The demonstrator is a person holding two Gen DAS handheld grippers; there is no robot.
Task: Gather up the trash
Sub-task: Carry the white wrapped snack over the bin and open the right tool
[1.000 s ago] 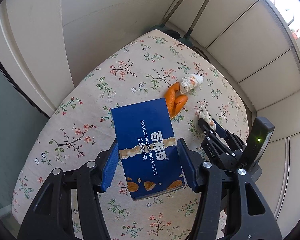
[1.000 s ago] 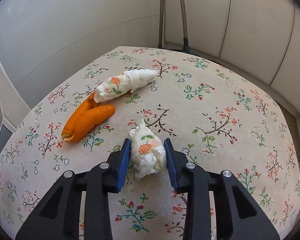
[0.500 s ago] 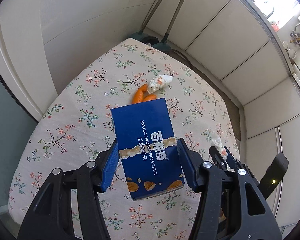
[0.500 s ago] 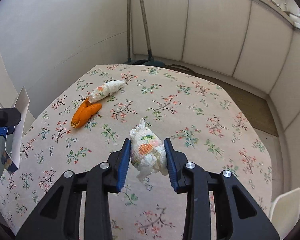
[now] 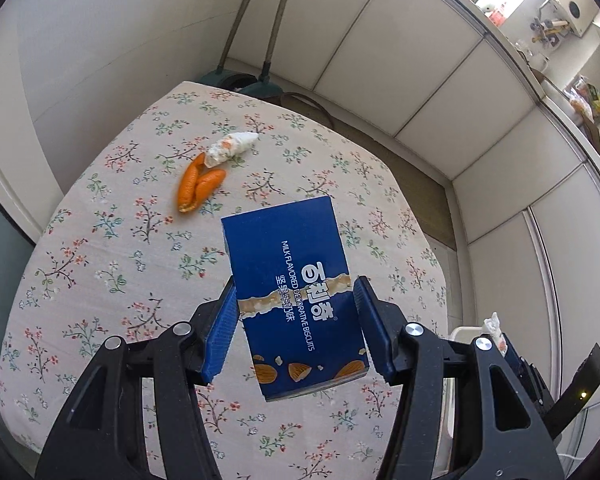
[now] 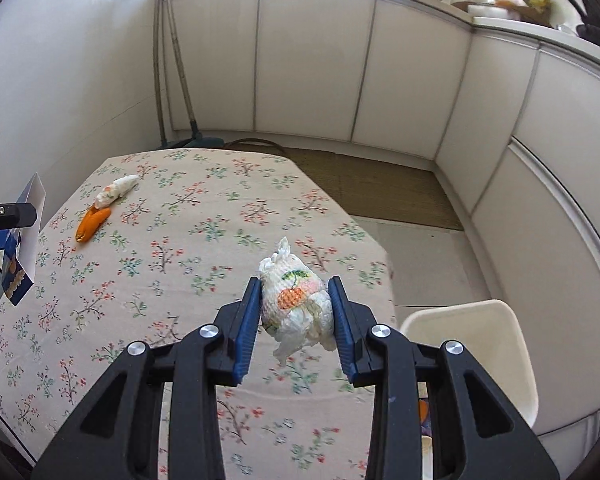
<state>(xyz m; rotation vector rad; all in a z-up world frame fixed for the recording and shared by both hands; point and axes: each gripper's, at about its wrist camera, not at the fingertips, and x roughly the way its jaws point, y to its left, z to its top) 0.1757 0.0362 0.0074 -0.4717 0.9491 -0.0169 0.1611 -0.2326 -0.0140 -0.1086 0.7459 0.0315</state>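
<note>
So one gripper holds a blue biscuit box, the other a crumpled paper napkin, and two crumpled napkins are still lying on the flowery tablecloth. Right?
Not quite. Only one crumpled napkin still lies on the tablecloth, beside an orange peel, as the left wrist view shows. The rest holds: the left gripper clamps the blue biscuit box, and the right gripper holds a crumpled paper napkin.

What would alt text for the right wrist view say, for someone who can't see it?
The right gripper holds a crumpled printed tissue wad in the air above a floral tablecloth. A white bin stands by the table at lower right. Orange peel and another tissue wad lie at the far left; the left gripper's blue biscuit box shows at the edge.
</note>
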